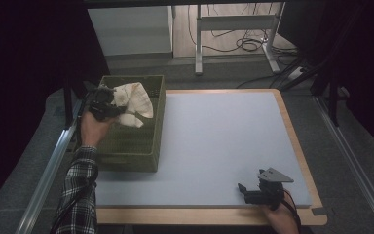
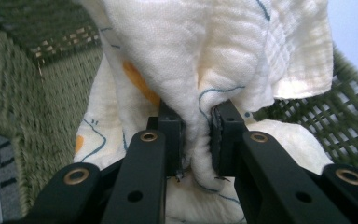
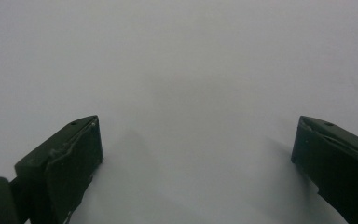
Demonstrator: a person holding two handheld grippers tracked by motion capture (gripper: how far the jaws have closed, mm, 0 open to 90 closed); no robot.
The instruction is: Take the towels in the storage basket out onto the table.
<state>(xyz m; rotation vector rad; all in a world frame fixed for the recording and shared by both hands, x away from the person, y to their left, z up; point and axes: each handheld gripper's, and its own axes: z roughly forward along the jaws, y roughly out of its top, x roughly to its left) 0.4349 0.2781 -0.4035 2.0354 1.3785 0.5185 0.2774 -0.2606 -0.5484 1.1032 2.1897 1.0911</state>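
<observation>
Nearest, at the front right of the table, the right gripper (image 1: pixel 247 191) rests low over the pale grey mat (image 1: pixel 224 141), held by a hand at the bottom edge. Its jaws stand wide apart with nothing between them; in the right gripper view its fingertips (image 3: pixel 77 156) frame bare mat.

Along the left side, a forearm in a plaid sleeve (image 1: pixel 80 195) reaches forward over the olive-green mesh basket (image 1: pixel 148 158), which sits on the left part of the mat with its right wall beside the open grey surface. The left gripper (image 1: pixel 119 108) is above the basket's far half, clamped on a cream muslin cloth (image 1: pixel 135 103). In the left gripper view, the pads (image 2: pixel 216 140) pinch a gathered fold of the cloth (image 2: pixel 205 60), which bunches up above them and also hangs below the jaws. The cloth carries thin blue lines and orange patches, possibly a printed pattern, though the folds hide most of it. Its lower part seems to hang inside the basket (image 2: pixel 37 107), whose woven walls show on both sides.
</observation>
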